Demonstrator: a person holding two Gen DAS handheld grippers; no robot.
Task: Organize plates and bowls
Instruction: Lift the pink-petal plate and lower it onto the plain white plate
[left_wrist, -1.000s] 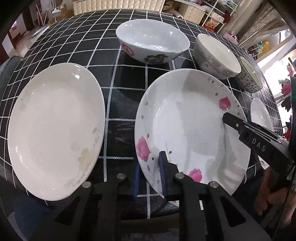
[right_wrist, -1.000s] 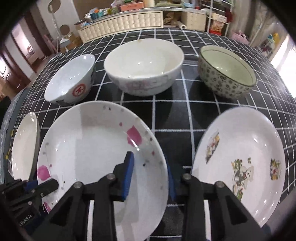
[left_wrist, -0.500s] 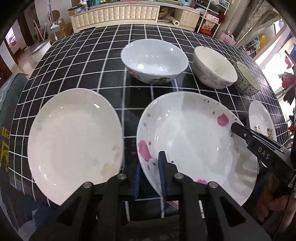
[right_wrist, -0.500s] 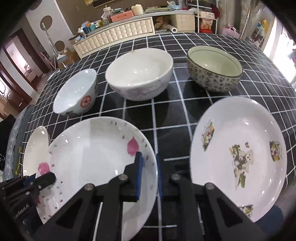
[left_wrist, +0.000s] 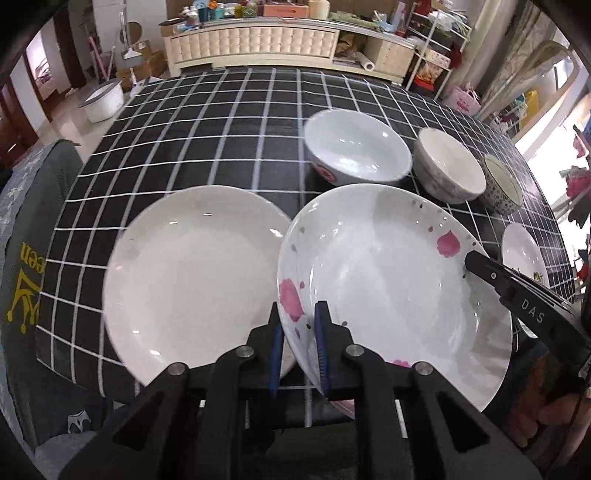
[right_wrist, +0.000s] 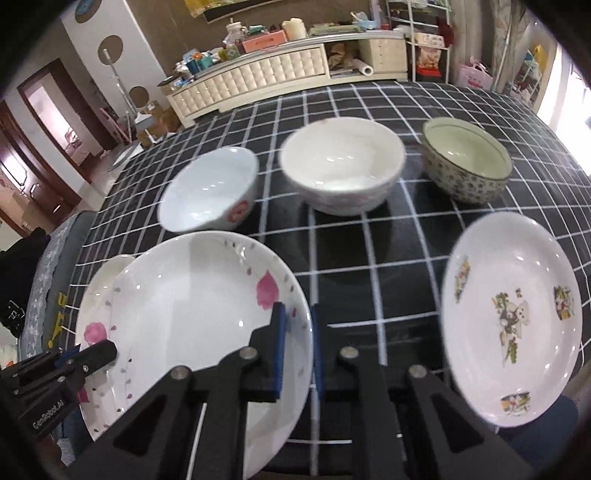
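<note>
Leftmost on the black checked tablecloth (left_wrist: 229, 122) lies the plain white plate (left_wrist: 192, 277). The pink-flower plate (left_wrist: 391, 288) comes next, raised off the cloth, its left rim overlapping the plain plate's right edge. The left gripper (left_wrist: 298, 343) is clamped on the near-left rim of this plate — one blue pad under the rim, the other on the upper face. The right gripper (right_wrist: 297, 347) is clamped on the opposite rim of the same plate, one pad on each face.

Behind the raised plate three bowls stand in a row: a white bowl with a red emblem (right_wrist: 208, 194), a cream bowl with a faint pink pattern (right_wrist: 341, 170) and a speckled bowl with a pale green inside (right_wrist: 467, 164) — each apart from its neighbour.

Rightmost, near the table edge, lies the cartoon-print plate (right_wrist: 511, 317), flat on the cloth and well apart from the held plate
</note>
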